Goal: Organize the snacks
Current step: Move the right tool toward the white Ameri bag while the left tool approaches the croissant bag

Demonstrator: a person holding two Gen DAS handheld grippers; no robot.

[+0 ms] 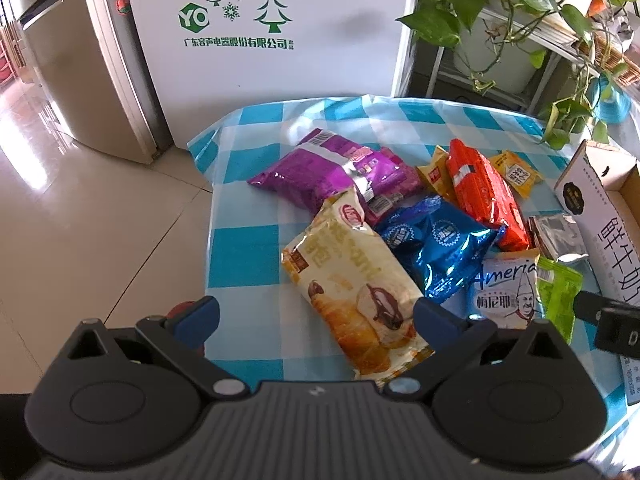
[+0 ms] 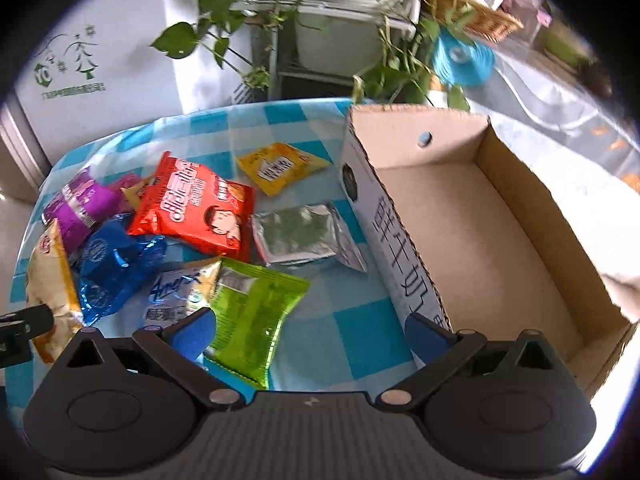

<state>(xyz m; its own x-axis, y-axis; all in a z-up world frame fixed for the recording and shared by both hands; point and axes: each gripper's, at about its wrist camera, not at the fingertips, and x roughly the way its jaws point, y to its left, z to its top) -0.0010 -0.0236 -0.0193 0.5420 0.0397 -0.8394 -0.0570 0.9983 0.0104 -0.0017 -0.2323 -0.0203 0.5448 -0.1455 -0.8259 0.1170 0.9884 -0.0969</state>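
Note:
Several snack packs lie on a blue-checked tablecloth (image 1: 244, 256). In the left wrist view a cream bread pack (image 1: 352, 288) lies between the open fingers of my left gripper (image 1: 316, 316), with purple (image 1: 332, 172), blue (image 1: 440, 244), orange (image 1: 484, 192) and green (image 1: 558, 296) packs beyond. My right gripper (image 2: 312, 330) is open above the cloth; a green pack (image 2: 252, 308) lies by its left finger. Orange (image 2: 196, 208), yellow (image 2: 280, 168) and silver (image 2: 304, 236) packs lie ahead. An empty cardboard box (image 2: 480, 240) stands to the right.
A white appliance (image 1: 272, 28) and a plant shelf (image 1: 520, 20) stand behind the table. The table's left edge drops to a tiled floor (image 1: 80, 220). The right gripper's tip (image 1: 608, 316) shows at the left view's right edge.

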